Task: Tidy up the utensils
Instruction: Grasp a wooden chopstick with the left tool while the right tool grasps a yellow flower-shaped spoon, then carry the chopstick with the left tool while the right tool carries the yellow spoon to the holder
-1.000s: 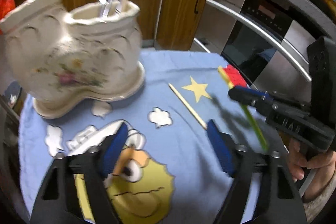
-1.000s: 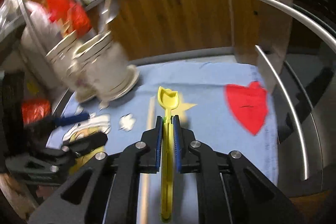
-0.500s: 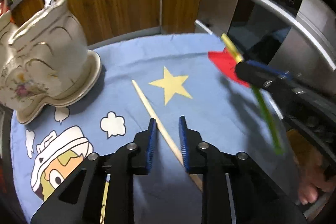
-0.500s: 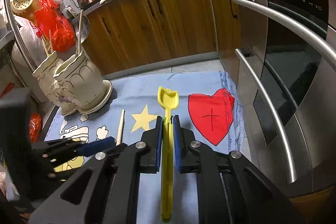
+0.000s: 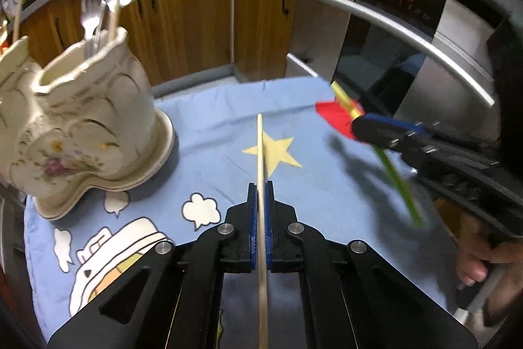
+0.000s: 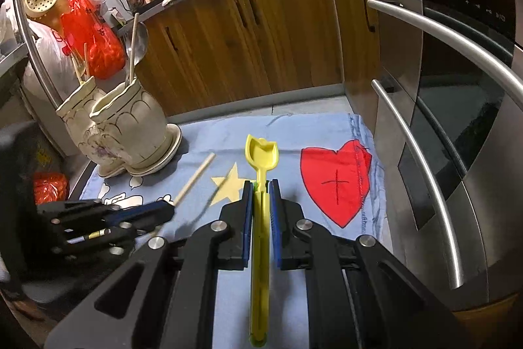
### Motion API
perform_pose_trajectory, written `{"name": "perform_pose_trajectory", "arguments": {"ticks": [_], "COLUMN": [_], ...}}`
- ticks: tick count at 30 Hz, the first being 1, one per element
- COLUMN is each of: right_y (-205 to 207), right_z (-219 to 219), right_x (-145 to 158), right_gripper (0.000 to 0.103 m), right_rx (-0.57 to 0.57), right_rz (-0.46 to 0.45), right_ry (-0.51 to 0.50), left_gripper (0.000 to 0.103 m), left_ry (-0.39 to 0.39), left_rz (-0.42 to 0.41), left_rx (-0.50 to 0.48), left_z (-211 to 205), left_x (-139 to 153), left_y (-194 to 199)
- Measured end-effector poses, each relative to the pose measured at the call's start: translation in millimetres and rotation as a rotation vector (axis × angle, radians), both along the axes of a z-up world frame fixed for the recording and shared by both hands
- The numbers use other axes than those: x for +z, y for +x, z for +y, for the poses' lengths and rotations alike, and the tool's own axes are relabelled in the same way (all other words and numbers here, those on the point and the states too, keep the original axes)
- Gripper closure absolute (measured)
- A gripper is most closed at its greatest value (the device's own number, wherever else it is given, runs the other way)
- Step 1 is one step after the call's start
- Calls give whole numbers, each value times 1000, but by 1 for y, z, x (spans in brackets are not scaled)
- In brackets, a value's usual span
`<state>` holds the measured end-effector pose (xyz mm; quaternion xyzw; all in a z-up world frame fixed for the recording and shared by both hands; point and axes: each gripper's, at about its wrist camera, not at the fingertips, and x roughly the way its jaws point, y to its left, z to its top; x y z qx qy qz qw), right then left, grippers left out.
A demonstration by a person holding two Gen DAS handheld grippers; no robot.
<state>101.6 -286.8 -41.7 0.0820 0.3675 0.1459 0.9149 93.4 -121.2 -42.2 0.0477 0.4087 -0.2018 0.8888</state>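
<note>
Left wrist view, left gripper [image 5: 260,211] clamped on wooden chopstick [image 5: 260,149], ceramic holder [image 5: 91,120] with 2 compartments nearby left, right gripper [image 6: 260,211] pinching yellow spoon [image 6: 261,152] above blue cloth [image 6: 313,126], oven door [image 6: 457,126] just beside.

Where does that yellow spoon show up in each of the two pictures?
Left wrist view: right of centre, yellow spoon gripped in the right tongs, blurred.
Right wrist view: bottom centre, spoon between those tongs.
Shared landmark: star on the cloth.
</note>
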Motion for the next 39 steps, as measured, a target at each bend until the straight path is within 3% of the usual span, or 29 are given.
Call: {"name": "perform_pose_trajectory", "arguments": {"ticks": [8, 15, 20, 28, 34, 39], "right_y": [-7, -13, -22, -14, 7, 33], "right_z": [15, 34, 52, 70, 98, 123], "right_x": [4, 13, 30, 74, 99, 110], "right_gripper": [93, 93, 93, 93, 93, 93], "right_rx": [21, 66, 89, 105, 138, 160], "right_rz": [-40, -76, -172, -335, -404, -452], "right_ry": [15, 64, 66, 120, 136, 183], "left_gripper": [99, 99, 99, 99, 99, 99], "left_ry": [-128, -173, -193, -270, -290, -308], "left_rz": [-100, -224, -331, -434, -536, -563], "left_rx": [-2, 17, 40, 129, 185, 192], "left_z": [37, 67, 90, 133, 160, 174], "left_x": [42, 79, 102, 131, 153, 154], "left_y": [-19, -36, -40, -27, -9, 9]}}
